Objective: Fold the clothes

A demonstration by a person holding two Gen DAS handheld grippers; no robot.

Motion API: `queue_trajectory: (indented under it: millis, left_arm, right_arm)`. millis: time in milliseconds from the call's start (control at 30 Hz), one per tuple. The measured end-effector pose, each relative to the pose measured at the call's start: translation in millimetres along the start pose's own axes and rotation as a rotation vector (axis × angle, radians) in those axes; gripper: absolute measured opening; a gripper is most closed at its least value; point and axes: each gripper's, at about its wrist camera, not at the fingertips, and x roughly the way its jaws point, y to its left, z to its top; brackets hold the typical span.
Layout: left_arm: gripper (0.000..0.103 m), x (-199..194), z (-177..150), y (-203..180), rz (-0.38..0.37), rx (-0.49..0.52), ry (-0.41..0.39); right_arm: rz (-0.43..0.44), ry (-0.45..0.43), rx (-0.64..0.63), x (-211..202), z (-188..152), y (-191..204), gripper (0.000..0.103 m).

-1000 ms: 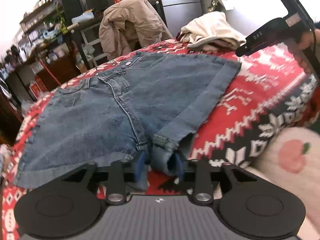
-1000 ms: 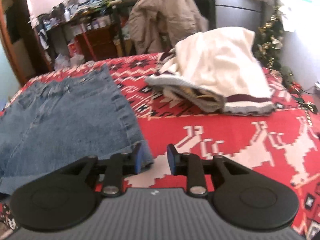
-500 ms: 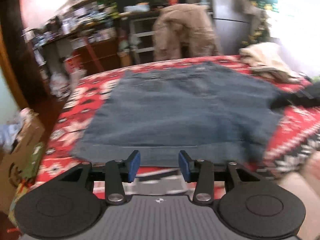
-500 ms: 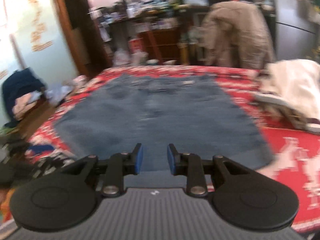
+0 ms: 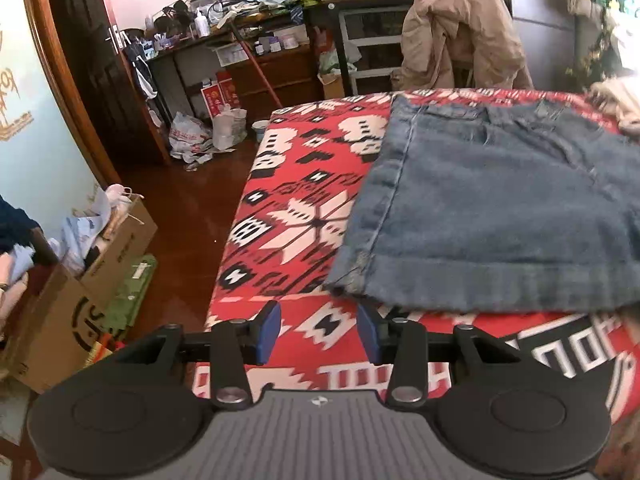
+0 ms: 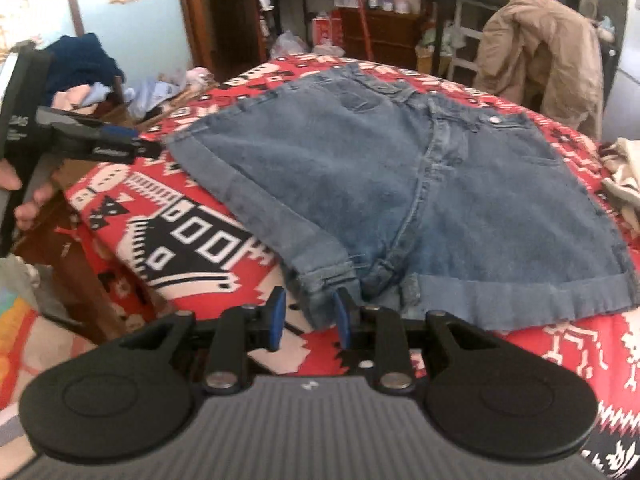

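Note:
Blue denim shorts (image 6: 420, 200) lie spread flat on a bed with a red patterned blanket (image 6: 192, 236). In the left wrist view the shorts (image 5: 500, 208) fill the right half, their left hem corner just ahead of my left gripper (image 5: 318, 334), which is open and empty over the blanket (image 5: 304, 208). My right gripper (image 6: 307, 320) is open at the inner hem of the left leg, near the crotch, and the cuff edge reaches the gap between its blue pads. The left gripper also shows in the right wrist view (image 6: 150, 148), at the far left hem corner.
A cream sweater (image 6: 624, 176) lies at the right edge of the bed. A tan jacket (image 5: 460, 36) hangs on a chair behind it. Cardboard boxes (image 5: 60, 304) and bags stand on the floor to the left. Cluttered shelves line the back wall.
Both grippers swung left along the near hem. The left let go of the inner leg cuff and moved to the left hem corner. The right moved from the right hem to the crotch.

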Motion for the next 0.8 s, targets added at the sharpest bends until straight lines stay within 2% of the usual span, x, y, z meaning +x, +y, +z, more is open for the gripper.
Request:
queue_trajectory:
  millis: [200,333,467,567,600,667,800]
  left_arm:
    - [0.041,6,-6,-6,-0.003,0.066,-0.002]
    - [0.041,9,-6,-22,0.013,0.188,-0.037]
    - [0.041,14,-4,-31,0.037,0.284,-0.062]
    - [0.041,16,-1,-33,0.047,0.326,-0.072]
    - [0.040,17,1,-32,0.047,0.313,-0.072]
    - [0.031,19,7,-29,0.046,0.286,-0.071]
    - [0.031,16,23,-11,-0.006,0.101,-0.079]
  right_arm:
    - [-0.039,-0.110,0.159,-14,14,-28,0.022]
    - [-0.053,-0.105,0.211,-20,20,-47,0.021]
    - [-0.084,-0.103,0.226,-17,24,-54,0.008]
    - [-0.081,-0.103,0.283,-18,27,-65,0.008]
    - [-0.077,-0.102,0.299,-18,28,-69,0.008]
    - [-0.056,-0.102,0.305,-15,28,-71,0.008]
    - [0.000,-0.092,0.237,-18,23,-55,0.009]
